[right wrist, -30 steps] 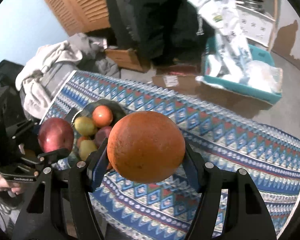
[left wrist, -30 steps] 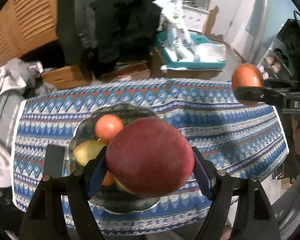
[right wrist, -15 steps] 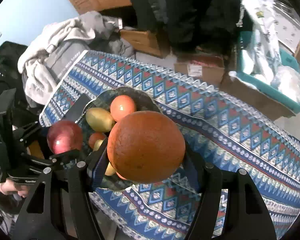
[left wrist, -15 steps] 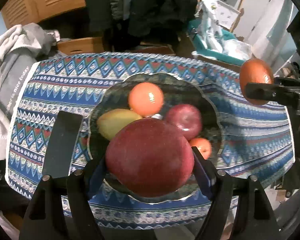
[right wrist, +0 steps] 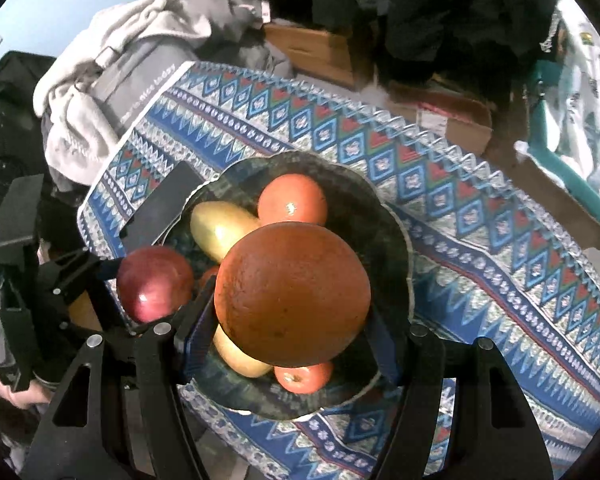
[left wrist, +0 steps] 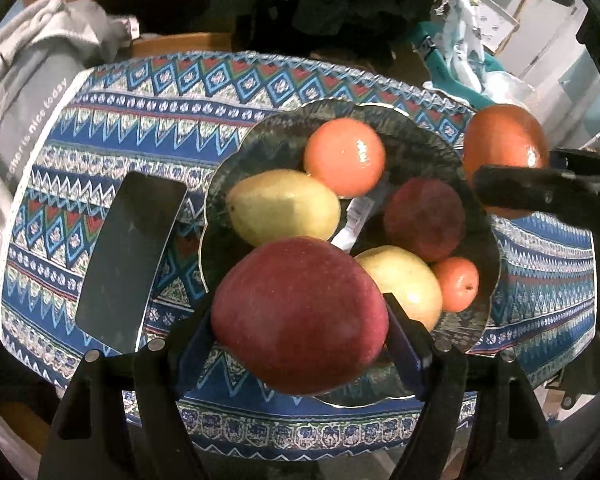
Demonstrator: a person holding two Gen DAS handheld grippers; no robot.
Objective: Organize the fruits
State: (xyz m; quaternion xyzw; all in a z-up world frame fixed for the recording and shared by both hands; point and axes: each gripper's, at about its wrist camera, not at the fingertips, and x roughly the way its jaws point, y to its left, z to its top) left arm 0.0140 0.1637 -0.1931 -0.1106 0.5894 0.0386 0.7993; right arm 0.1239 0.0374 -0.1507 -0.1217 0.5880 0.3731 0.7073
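We hold a big red apple [left wrist: 300, 316] in our left gripper [left wrist: 300, 328], its blue pads pressed to both sides of the fruit, above the near rim of a dark scalloped bowl [left wrist: 268, 140]. Our right gripper [right wrist: 292, 320] is clamped the same way on a large orange [right wrist: 292, 300], which hangs over the middle of the bowl in the right wrist view and shows at the bowl's right edge from the left wrist view. The bowl sits on a tabletop covered with a blue patterned cloth [left wrist: 160, 92]. Inside it we see a smaller orange [left wrist: 344, 156] at the far side, a yellow pear [left wrist: 282, 206] touching it on the left, a dark red apple [left wrist: 424, 218] to the right, a second yellow pear [left wrist: 404, 280] partly hidden behind the apple we hold, and a small tangerine [left wrist: 456, 284] just beside that pear. A flat black phone [left wrist: 130, 260] lies on the cloth just left of the bowl. Grey clothing [right wrist: 100, 80] is heaped past the tabletop's left end, and a cardboard box [right wrist: 320, 50] stands on the floor beyond.
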